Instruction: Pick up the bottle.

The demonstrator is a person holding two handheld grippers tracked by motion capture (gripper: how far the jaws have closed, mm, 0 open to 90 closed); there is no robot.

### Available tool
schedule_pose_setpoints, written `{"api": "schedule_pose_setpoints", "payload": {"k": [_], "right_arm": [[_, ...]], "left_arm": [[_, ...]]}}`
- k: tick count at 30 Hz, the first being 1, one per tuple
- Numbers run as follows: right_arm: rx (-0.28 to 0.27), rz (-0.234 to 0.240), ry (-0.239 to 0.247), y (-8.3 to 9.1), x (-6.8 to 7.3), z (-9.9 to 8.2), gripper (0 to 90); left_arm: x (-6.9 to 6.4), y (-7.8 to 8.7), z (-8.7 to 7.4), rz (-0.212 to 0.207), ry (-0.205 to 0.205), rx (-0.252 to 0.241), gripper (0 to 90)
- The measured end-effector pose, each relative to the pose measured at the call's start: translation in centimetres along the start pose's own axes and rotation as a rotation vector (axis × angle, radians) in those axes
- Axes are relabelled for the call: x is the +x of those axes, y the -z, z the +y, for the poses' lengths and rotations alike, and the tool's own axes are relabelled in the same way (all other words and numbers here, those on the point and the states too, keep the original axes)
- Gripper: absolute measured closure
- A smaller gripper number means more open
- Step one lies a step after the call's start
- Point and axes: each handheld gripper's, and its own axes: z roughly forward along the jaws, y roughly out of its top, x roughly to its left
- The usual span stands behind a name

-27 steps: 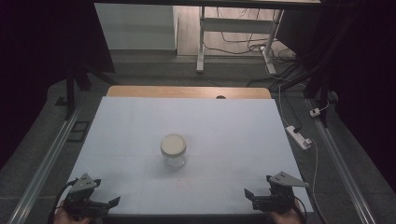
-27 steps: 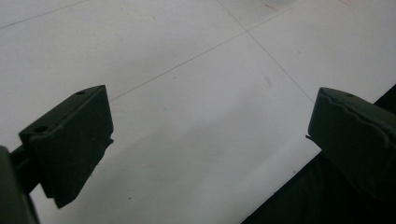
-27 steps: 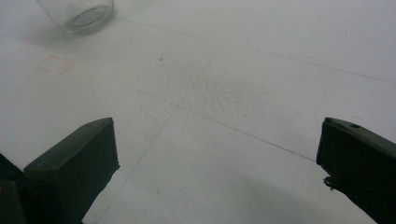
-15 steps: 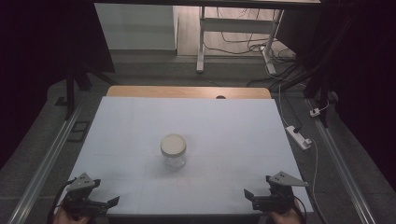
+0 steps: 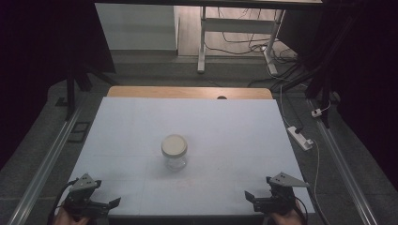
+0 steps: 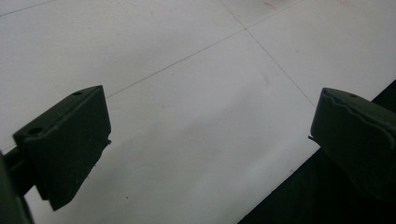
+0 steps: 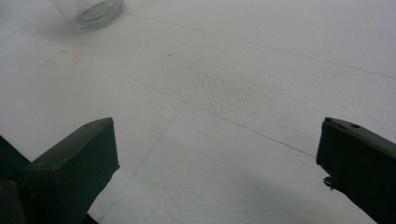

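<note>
Little change since earlier frames: left tool (image 5: pixel 101 205) shifted slightly at near-left counter (image 5: pixel 234 122) corner; right tool (image 5: pixel 257 200) and jar (image 5: pixel 174 151) unmoved. Jar upright mid-counter, cream lid on, well apart from both tools. Right gripper view: only jar's glass base (image 7: pixel 88 11), top cropped. Both tools released, jaws spread wide, nothing between. Hands mostly cut off by frame edge.

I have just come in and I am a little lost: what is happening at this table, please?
A person holds a gripper in each hand at the near edge of the white table. The left gripper and the right gripper are both open and hold nothing. A glass jar with a pale lid stands upright in the middle, untouched.
</note>
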Motion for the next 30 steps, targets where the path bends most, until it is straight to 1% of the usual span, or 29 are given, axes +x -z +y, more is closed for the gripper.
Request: {"api": "schedule_pose_setpoints", "payload": {"k": [1, 4, 9, 10, 13, 16, 19, 25, 27, 30], "right_arm": [[0.000, 0.002, 0.000, 0.0, 0.0, 0.0, 0.0], [0.003, 0.006, -0.001, 0.0, 0.0, 0.0, 0.0], [0.009, 0.006, 0.003, -0.1, 0.0, 0.0, 0.0], [0.010, 0.007, 0.005, -0.1, 0.1, 0.0, 0.0], [0.012, 0.010, 0.010, -0.1, 0.1, 0.0, 0.0], [0.015, 0.011, 0.017, -0.2, 0.1, 0.0, 0.0], [0.017, 0.013, 0.019, -0.2, 0.2, 0.0, 0.0], [0.020, 0.016, 0.029, -0.2, 0.3, 0.1, 0.0], [0.024, 0.017, 0.031, -0.2, 0.3, 0.1, 0.0], [0.024, 0.020, 0.037, -0.2, 0.4, 0.1, 0.0]], "left_arm": [[-0.1, 0.0, 0.1, 0.006, -0.009, -0.006, 0.0], [-0.2, 0.1, 0.3, 0.012, -0.020, -0.012, 0.0], [-0.2, 0.1, 0.9, 0.001, -0.027, -0.025, 0.0], [-0.2, 0.1, 1.0, -0.004, -0.029, -0.029, 0.0], [-0.2, -0.2, 1.3, -0.034, -0.060, -0.057, 0.0], [-0.3, -0.7, 1.7, -0.058, -0.082, -0.059, 0.0], [-0.5, -1.1, 2.2, -0.072, -0.098, -0.065, 0.0], [-1.0, -1.7, 3.4, -0.091, -0.123, -0.087, 0.0], [-1.1, -2.0, 3.7, -0.102, -0.125, -0.090, 0.0], [-1.2, -2.4, 4.3, -0.107, -0.121, -0.094, 0.0]]}}
